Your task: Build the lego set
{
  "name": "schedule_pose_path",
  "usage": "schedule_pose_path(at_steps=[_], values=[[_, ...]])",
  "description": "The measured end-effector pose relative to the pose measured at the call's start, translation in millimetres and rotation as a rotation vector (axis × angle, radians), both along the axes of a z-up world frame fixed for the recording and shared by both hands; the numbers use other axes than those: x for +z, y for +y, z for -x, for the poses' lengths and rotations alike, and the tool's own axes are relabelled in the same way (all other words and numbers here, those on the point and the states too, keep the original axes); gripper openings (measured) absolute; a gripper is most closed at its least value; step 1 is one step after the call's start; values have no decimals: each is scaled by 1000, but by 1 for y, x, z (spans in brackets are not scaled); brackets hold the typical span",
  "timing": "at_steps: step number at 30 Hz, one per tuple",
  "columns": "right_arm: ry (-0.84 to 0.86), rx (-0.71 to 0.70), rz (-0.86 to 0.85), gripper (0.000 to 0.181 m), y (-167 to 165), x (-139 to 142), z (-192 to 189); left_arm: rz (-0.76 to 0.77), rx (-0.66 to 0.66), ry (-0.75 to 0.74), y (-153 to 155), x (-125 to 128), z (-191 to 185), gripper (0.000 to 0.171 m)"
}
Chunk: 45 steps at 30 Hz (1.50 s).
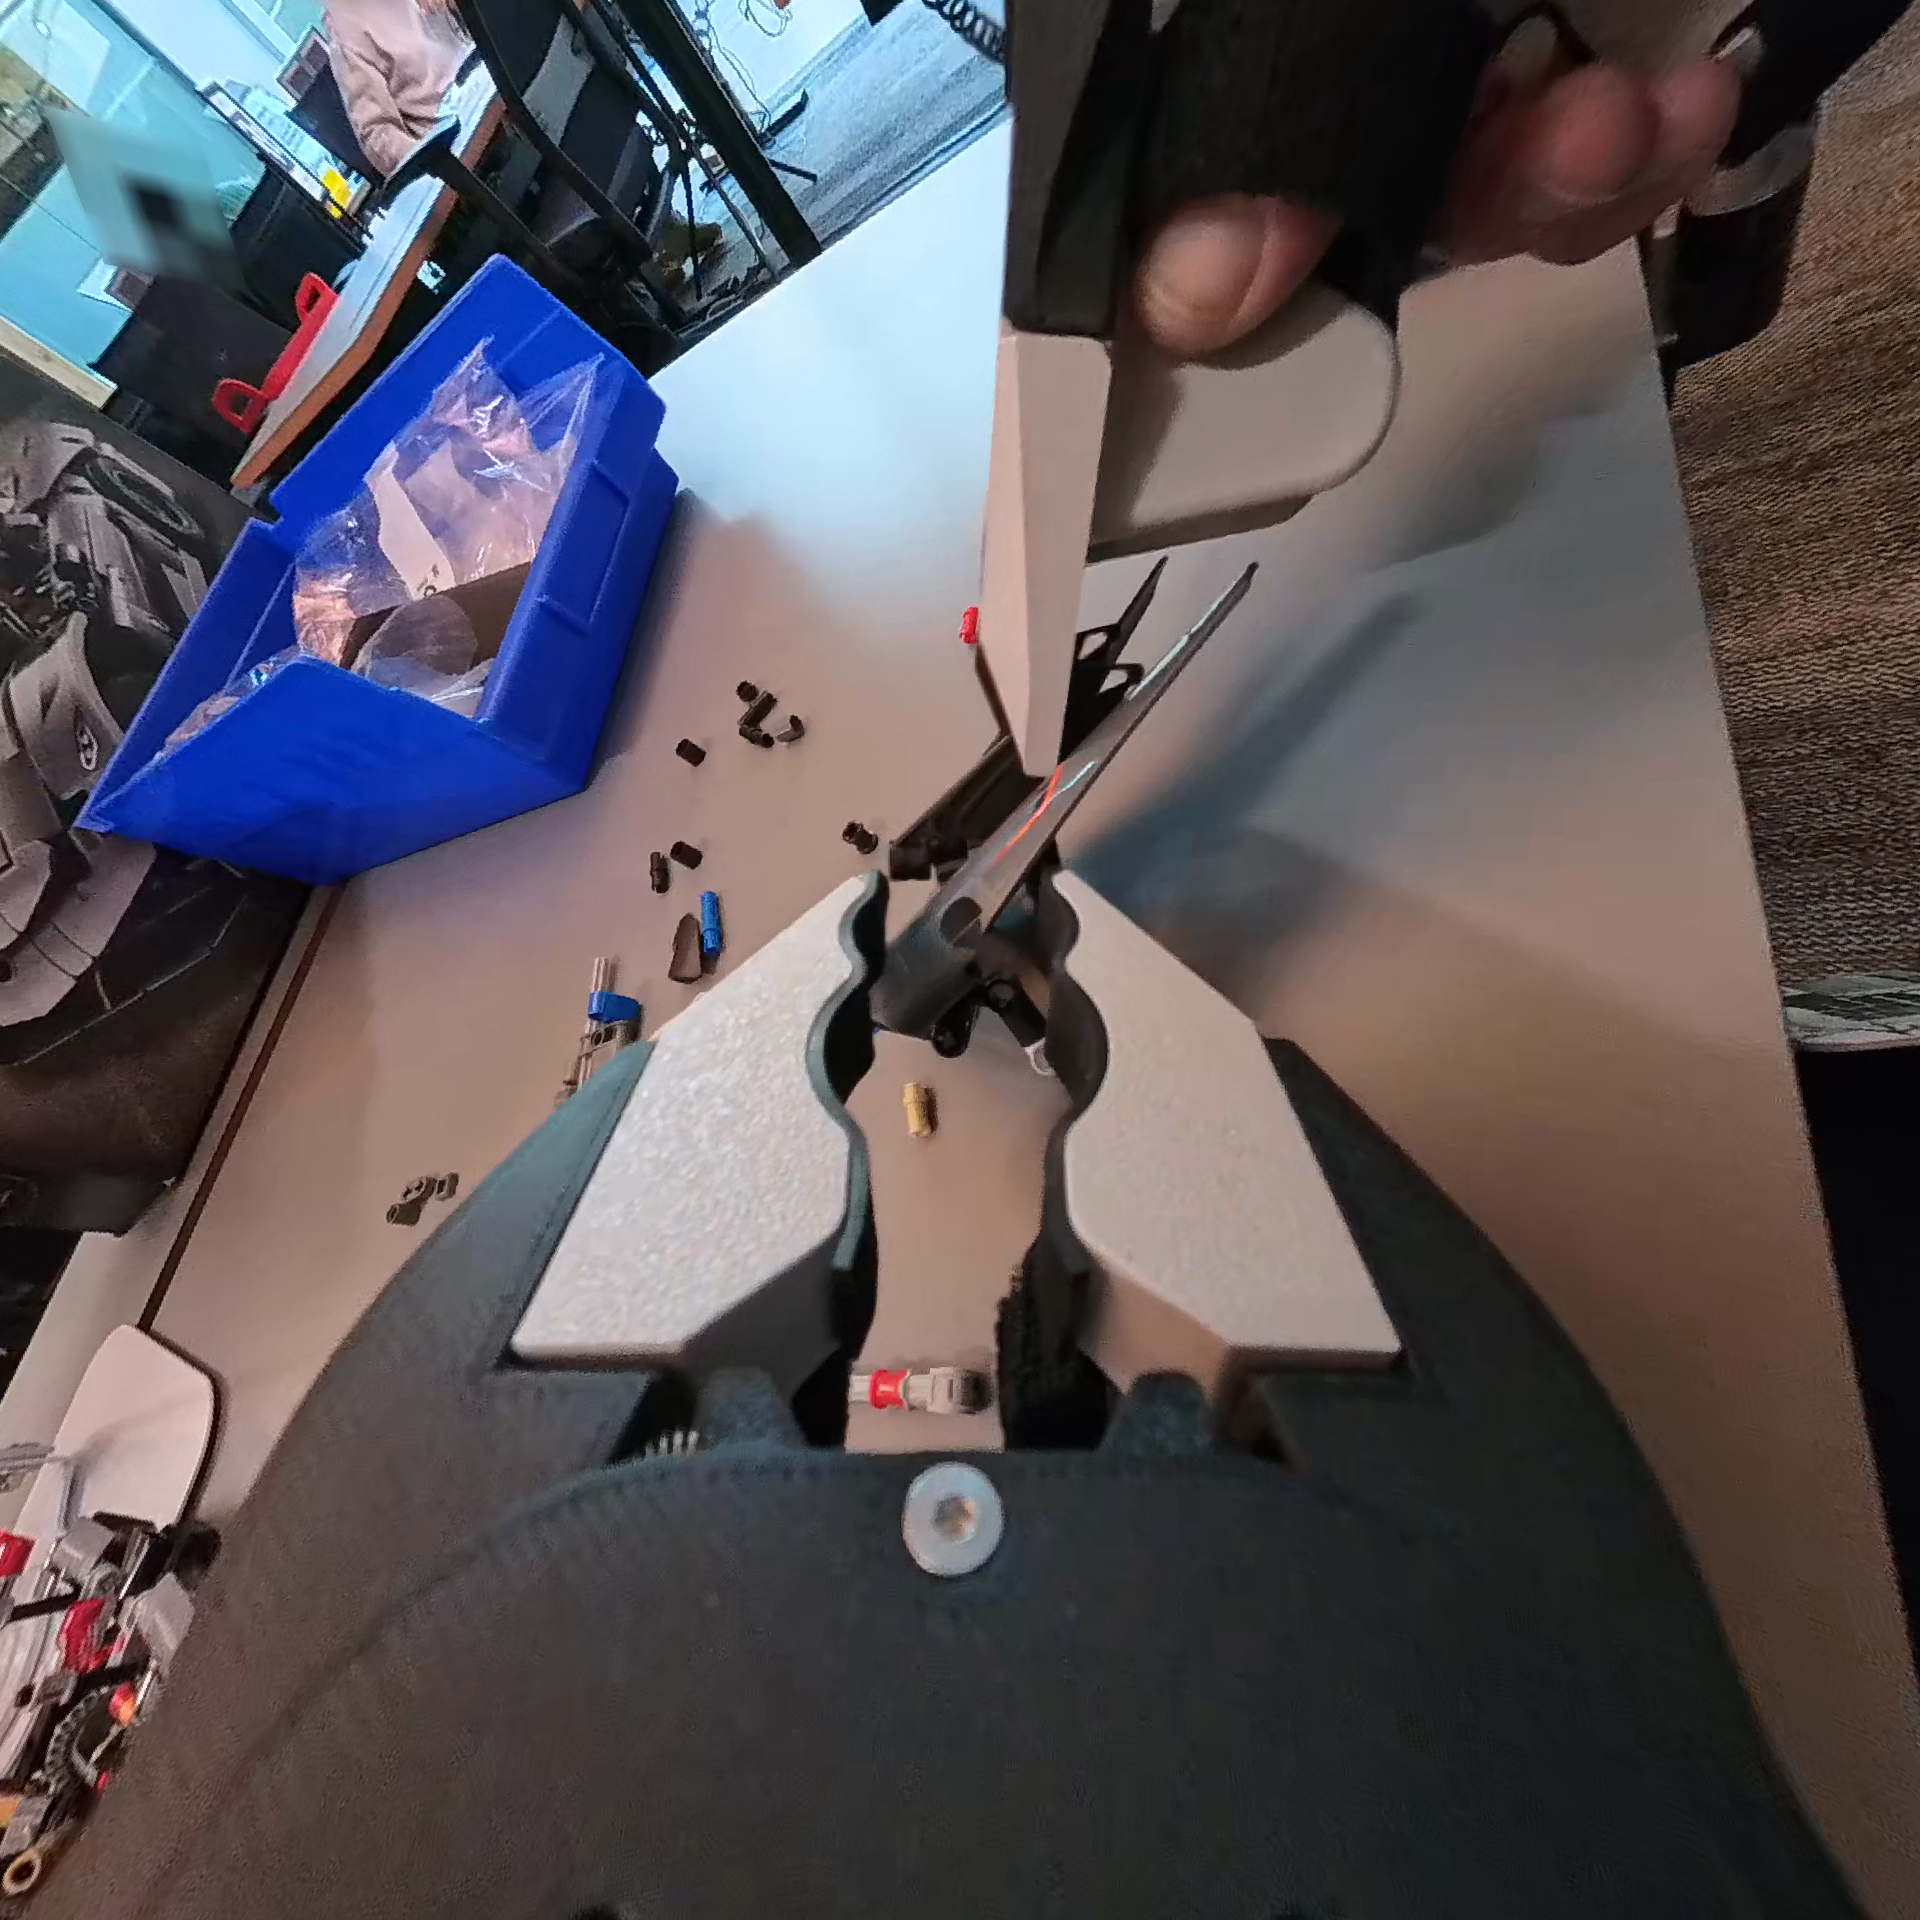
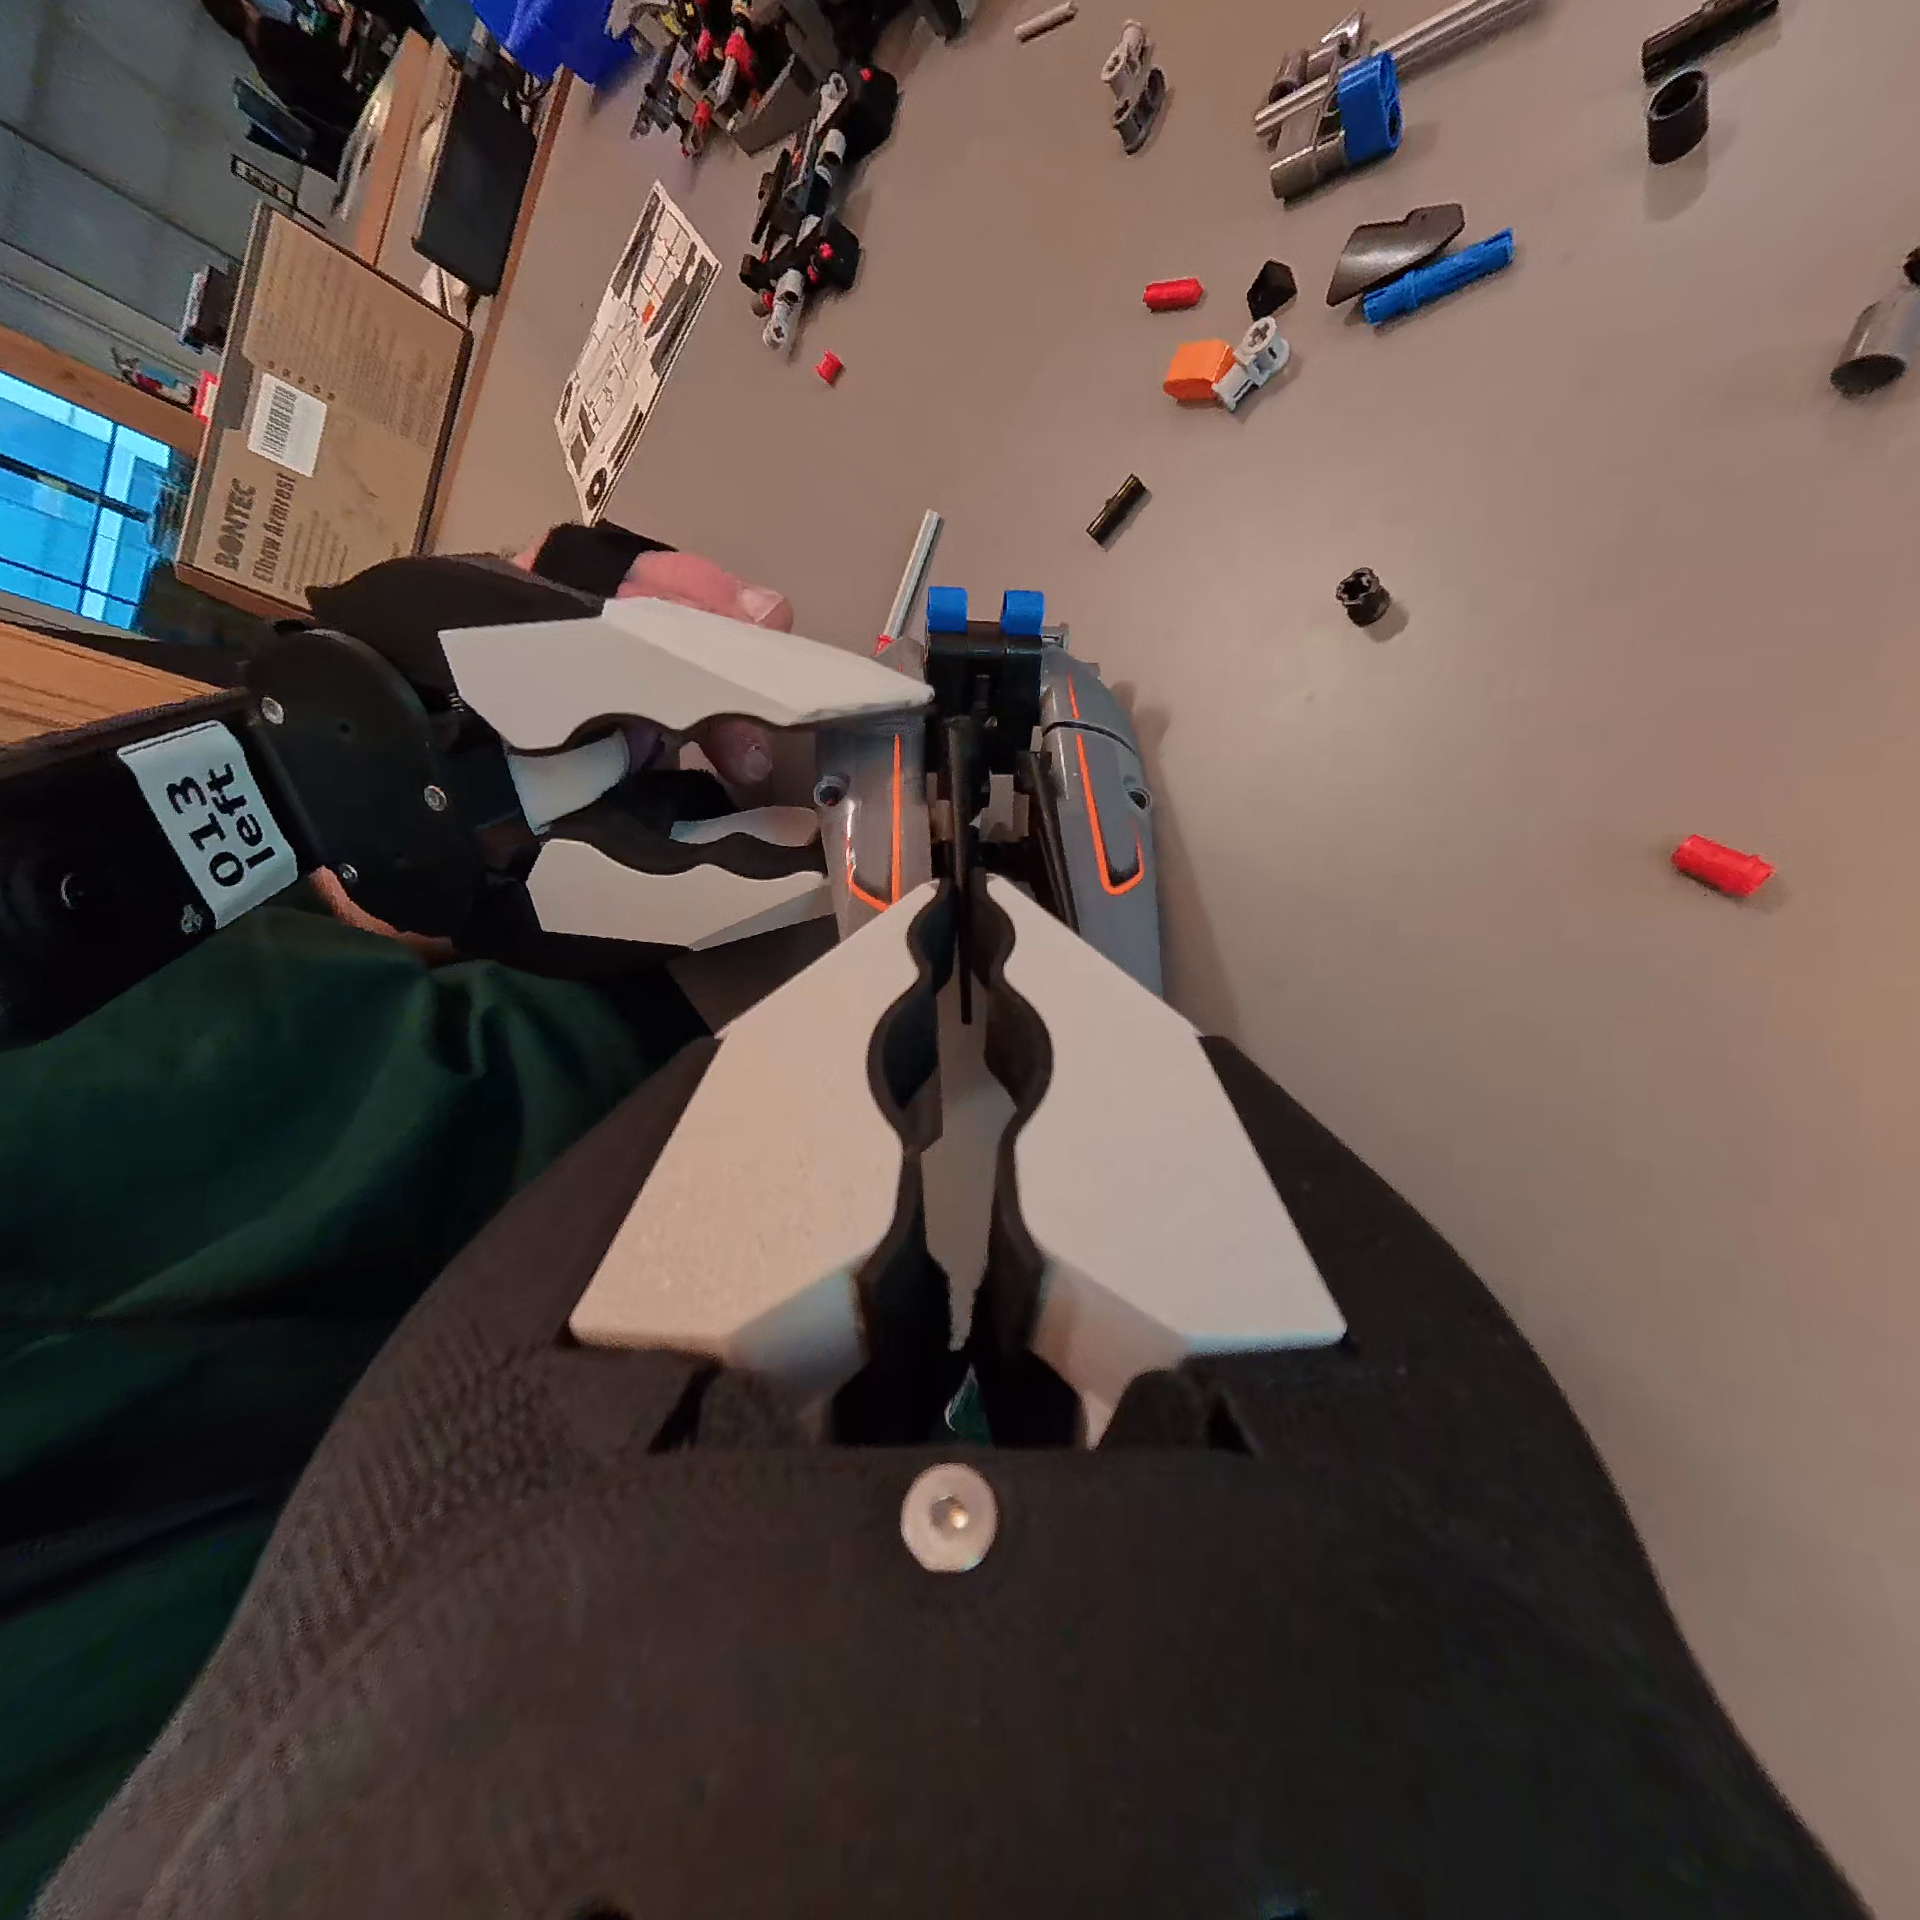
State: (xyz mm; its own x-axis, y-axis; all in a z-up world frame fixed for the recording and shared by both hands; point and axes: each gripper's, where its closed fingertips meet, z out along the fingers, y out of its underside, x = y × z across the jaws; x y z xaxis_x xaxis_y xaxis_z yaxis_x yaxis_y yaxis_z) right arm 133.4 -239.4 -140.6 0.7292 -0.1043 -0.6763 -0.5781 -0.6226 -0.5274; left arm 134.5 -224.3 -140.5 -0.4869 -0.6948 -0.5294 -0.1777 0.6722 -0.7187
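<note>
Right gripper (image 2: 961, 914) clamps a thin black strip of the grey-and-orange lego assembly (image 2: 1101, 790), held above the table (image 2: 1455, 1143); left gripper (image 2: 821, 790) grips its side. Beyond, loose pieces (image 2: 1434, 275) and a larger sub-build (image 2: 800, 94) remain: judged partway done.
</note>
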Motion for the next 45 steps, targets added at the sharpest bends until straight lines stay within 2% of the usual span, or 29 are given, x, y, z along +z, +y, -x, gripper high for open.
schedule_pose_path(at_steps=[6, 16, 30, 45], values=[[-15, 17, 18, 0, 0, -2, -1, 18, 15, 14, 5, 0, -4, 35], [-98, 95, 77, 0, -1, -1, -2, 9, -8, 39, 3, -2, -6, 34], [34, 79, 22, 0, -1, 2, -1, -14, -19, 62, 1, -10, -8, 34], [96, 105, 40, 0, -3, -1, 2, -28, -22, 69, 1, -12, -10, 33]])
